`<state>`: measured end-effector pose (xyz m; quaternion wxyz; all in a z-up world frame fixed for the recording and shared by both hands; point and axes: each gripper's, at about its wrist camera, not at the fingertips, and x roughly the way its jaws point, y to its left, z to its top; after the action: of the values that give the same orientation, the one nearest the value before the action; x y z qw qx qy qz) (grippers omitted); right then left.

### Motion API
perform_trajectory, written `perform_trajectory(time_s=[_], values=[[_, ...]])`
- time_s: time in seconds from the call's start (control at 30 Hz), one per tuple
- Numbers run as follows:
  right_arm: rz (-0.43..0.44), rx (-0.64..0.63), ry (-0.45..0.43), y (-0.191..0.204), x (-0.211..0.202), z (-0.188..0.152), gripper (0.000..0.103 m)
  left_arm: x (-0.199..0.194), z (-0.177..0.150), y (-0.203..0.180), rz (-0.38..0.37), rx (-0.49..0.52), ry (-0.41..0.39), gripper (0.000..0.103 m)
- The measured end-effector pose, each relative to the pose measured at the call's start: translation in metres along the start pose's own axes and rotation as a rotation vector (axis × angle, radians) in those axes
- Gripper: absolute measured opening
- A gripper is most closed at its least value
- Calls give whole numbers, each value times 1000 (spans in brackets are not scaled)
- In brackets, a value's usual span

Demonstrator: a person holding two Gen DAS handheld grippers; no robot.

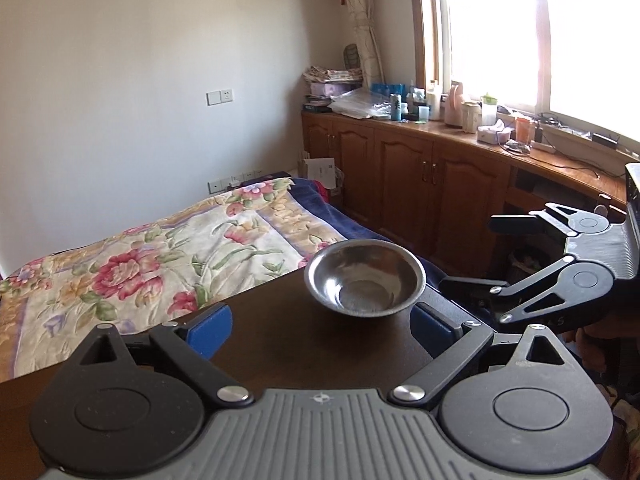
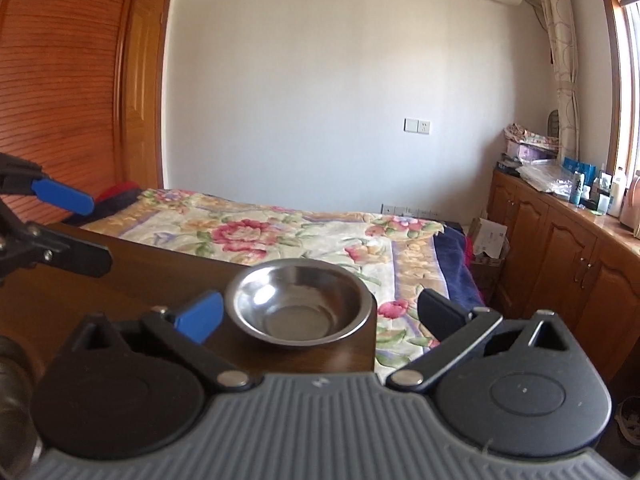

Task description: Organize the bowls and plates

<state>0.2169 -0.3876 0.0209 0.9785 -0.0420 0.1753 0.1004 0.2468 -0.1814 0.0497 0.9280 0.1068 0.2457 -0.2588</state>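
Note:
An empty steel bowl (image 1: 365, 278) (image 2: 298, 304) stands upright near the corner of a dark wooden table (image 1: 300, 354) (image 2: 140, 280). My left gripper (image 1: 320, 326) is open just short of the bowl, its blue pads (image 1: 212, 330) wide apart with nothing between them. In the right wrist view it (image 2: 90, 230) shows at the far left over the table. My right gripper (image 2: 320, 314) is also open, low beside the bowl. One blue pad (image 2: 200, 316) sits close to the bowl's rim, the other finger hangs past the table edge. In the left wrist view it (image 1: 468, 252) comes in from the right.
A bed with a floral quilt (image 1: 160, 256) (image 2: 280, 236) lies just beyond the table. Wooden cabinets (image 1: 420, 184) under a window carry a cluttered counter of bottles and boxes (image 1: 400, 104). A wooden wardrobe door (image 2: 72, 80) stands at the left.

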Motion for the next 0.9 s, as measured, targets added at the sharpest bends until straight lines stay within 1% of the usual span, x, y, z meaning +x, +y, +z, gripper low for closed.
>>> perform_trajectory(time_s=[0.13,0.3,0.37,0.4,0.43,0.57,0.6,0.63,0.77,0.8,0.9], values=[[1,18,12,-6,13,-2,103,23,7,2,-9,9,28,96],[19,68,33,-14,28,-4,103,51,12,7,-31,9,71,84],[36,81,44,-16,34,-6,101,62,13,10,-42,5,89,81],[44,84,50,-17,36,-7,94,67,13,11,-47,1,97,79],[48,89,58,-17,38,-8,82,72,14,11,-51,-3,103,78],[71,118,86,-20,46,-12,69,88,18,13,-63,-13,125,73],[79,128,93,-21,47,-13,62,92,18,14,-65,-22,131,71],[85,141,99,-22,48,-14,60,97,19,15,-72,-33,140,70],[100,173,109,-24,50,-16,56,115,21,19,-91,-69,176,66],[99,178,111,-25,49,-17,54,119,21,19,-93,-71,186,64],[107,188,118,-27,51,-16,53,129,19,21,-99,-88,208,59]])
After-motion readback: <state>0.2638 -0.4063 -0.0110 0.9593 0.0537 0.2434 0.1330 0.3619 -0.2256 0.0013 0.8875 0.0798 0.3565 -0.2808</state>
